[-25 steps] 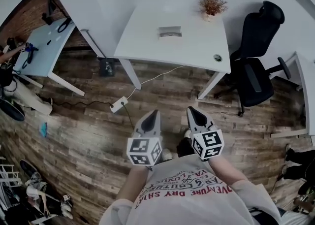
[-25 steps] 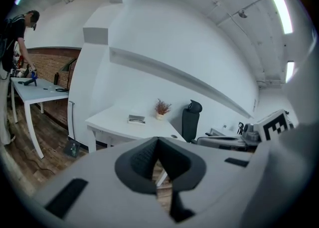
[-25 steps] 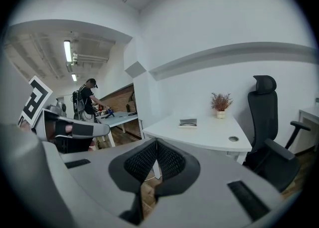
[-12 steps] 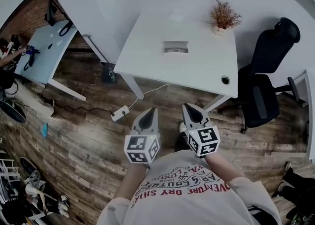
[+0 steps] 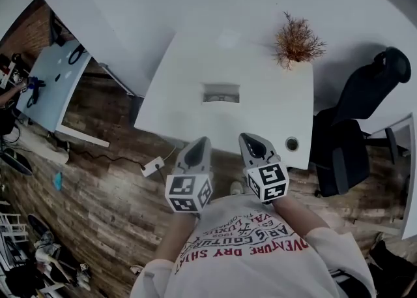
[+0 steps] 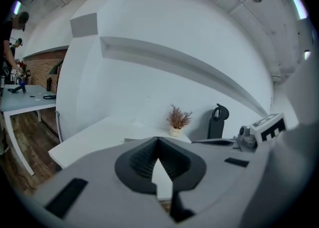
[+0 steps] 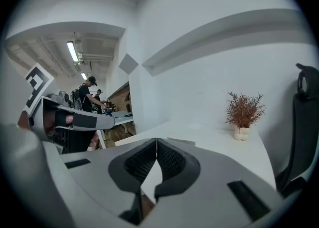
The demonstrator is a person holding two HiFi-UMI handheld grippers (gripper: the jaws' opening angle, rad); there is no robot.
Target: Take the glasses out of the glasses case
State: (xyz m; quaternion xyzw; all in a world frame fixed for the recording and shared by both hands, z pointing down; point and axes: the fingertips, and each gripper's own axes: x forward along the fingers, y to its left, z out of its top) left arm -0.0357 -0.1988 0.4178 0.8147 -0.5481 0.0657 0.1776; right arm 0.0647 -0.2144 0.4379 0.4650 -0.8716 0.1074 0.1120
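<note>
The glasses case (image 5: 221, 93), a small grey box, lies shut near the middle of the white table (image 5: 189, 62). Both grippers hang in front of the person's chest, short of the table's near edge and well apart from the case. My left gripper (image 5: 202, 142) is shut, with its jaws meeting at the tips and nothing between them (image 6: 158, 140). My right gripper (image 5: 247, 139) is shut and empty as well (image 7: 156, 141). In both gripper views the jaws hide most of the case. No glasses show.
A potted dried plant (image 5: 297, 41) stands at the table's far right, and a round cable hole (image 5: 292, 143) is at its near right corner. A black office chair (image 5: 361, 120) stands to the right. A power strip (image 5: 154, 165) and cable lie on the wooden floor. Another desk (image 5: 52, 85) is at left.
The person has walked up to the white table, so the table and case are nearer and larger. Both grippers stay shut and side by side in front of the chest.
</note>
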